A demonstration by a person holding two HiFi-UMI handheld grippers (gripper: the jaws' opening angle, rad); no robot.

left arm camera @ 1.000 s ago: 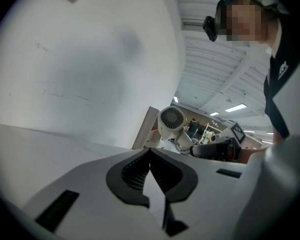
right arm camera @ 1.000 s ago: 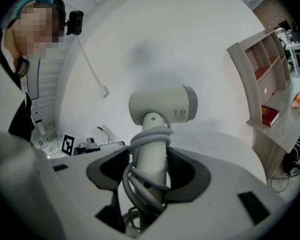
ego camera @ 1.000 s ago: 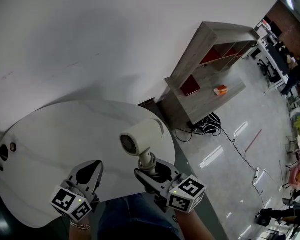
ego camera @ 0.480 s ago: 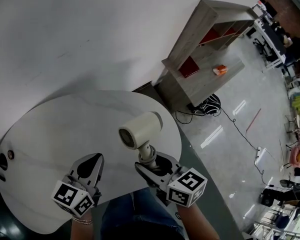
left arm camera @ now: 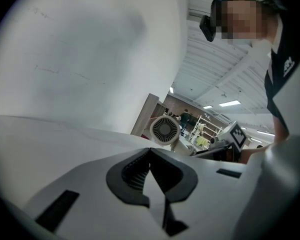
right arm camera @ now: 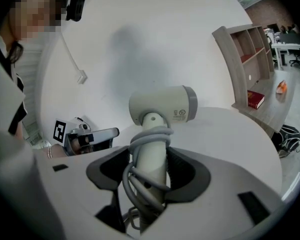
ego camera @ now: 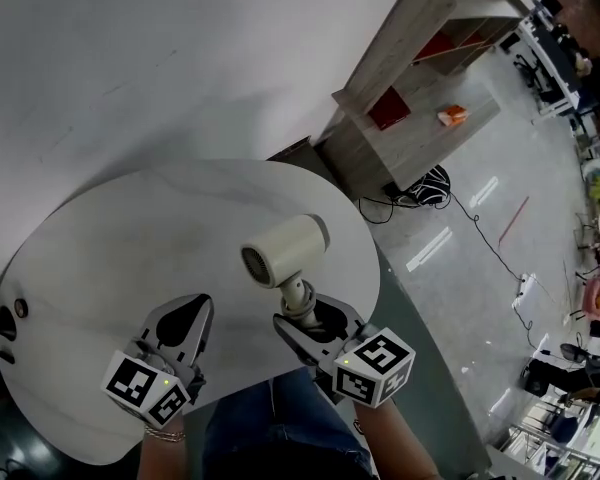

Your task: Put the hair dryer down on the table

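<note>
A cream hair dryer [ego camera: 285, 250] [right arm camera: 162, 106] with its cord wound round the handle is held up over the round white table [ego camera: 130, 248]. My right gripper [ego camera: 307, 326] [right arm camera: 151, 171] is shut on the handle, the barrel lying crosswise above the jaws. In the left gripper view the dryer's rear grille [left arm camera: 165, 129] shows to the right. My left gripper [ego camera: 183, 328] [left arm camera: 151, 170] hovers over the table's near side, shut with nothing between its jaws.
A small black fitting [ego camera: 20, 309] sits at the table's left edge. A wooden shelf unit [ego camera: 420, 78] lies on the floor to the right beside a black cable bundle [ego camera: 427, 186]. A white wall [ego camera: 130, 58] stands behind the table.
The head view has shifted a little, so the table and shelf sit slightly differently in frame. Both grippers and the hair dryer keep nearly the same places over the table.
</note>
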